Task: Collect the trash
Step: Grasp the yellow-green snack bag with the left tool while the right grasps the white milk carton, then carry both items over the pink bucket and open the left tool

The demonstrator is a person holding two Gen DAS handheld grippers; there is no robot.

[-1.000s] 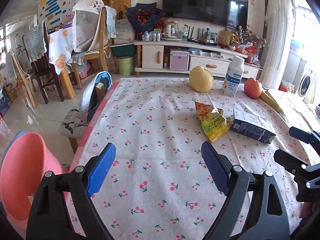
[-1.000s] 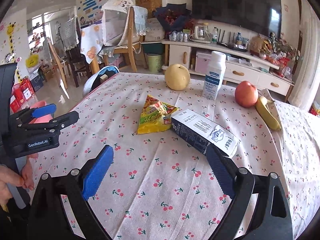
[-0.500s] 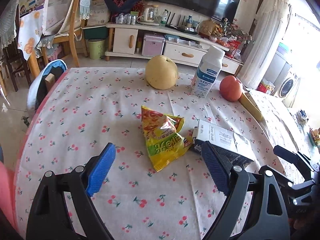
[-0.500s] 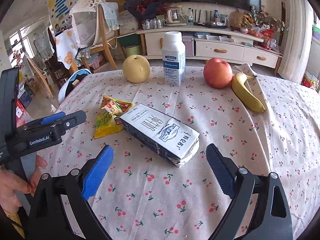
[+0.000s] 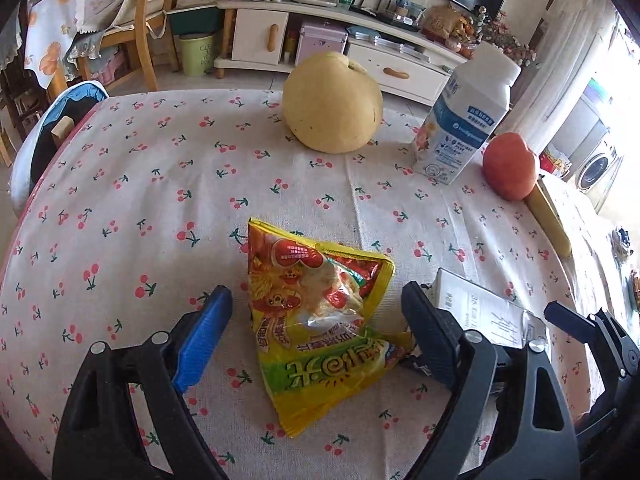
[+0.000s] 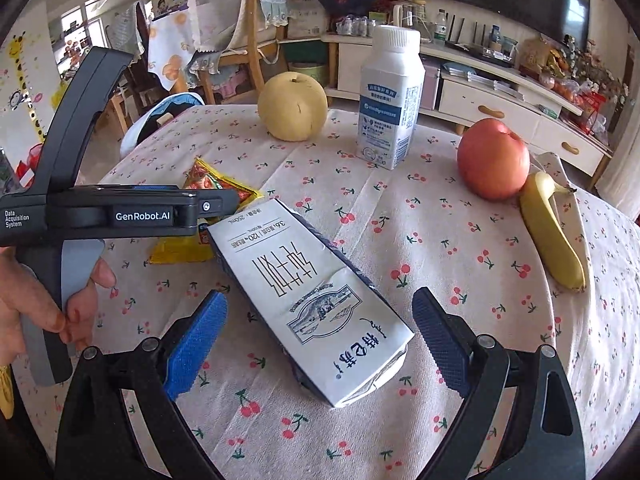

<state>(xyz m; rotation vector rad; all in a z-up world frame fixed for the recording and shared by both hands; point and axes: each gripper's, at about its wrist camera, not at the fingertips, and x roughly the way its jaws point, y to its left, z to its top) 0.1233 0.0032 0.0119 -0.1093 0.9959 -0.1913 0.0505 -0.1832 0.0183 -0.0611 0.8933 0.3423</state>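
A crumpled yellow snack bag [image 5: 320, 320] lies on the cherry-print tablecloth [image 5: 140, 200]. My left gripper [image 5: 316, 340] is open, its fingers on either side of the bag, not closed on it. A flattened white and dark-blue milk carton [image 6: 312, 300] lies beside the bag; it also shows in the left wrist view [image 5: 484, 312]. My right gripper [image 6: 320, 344] is open and straddles the carton's near end. In the right wrist view the snack bag [image 6: 216, 184] is partly hidden behind the left gripper's body.
At the table's far side stand a yellow pear [image 5: 332, 104], an upright white milk bottle [image 6: 390, 96], a red apple [image 6: 494, 158] and a banana [image 6: 552, 232]. A chair with a blue backrest [image 5: 52, 128] is at the left edge. A TV cabinet [image 5: 320, 40] is beyond.
Both grippers have moved forward and down over the table. The left now frames the snack bag, the right frames the carton. Both stay open.
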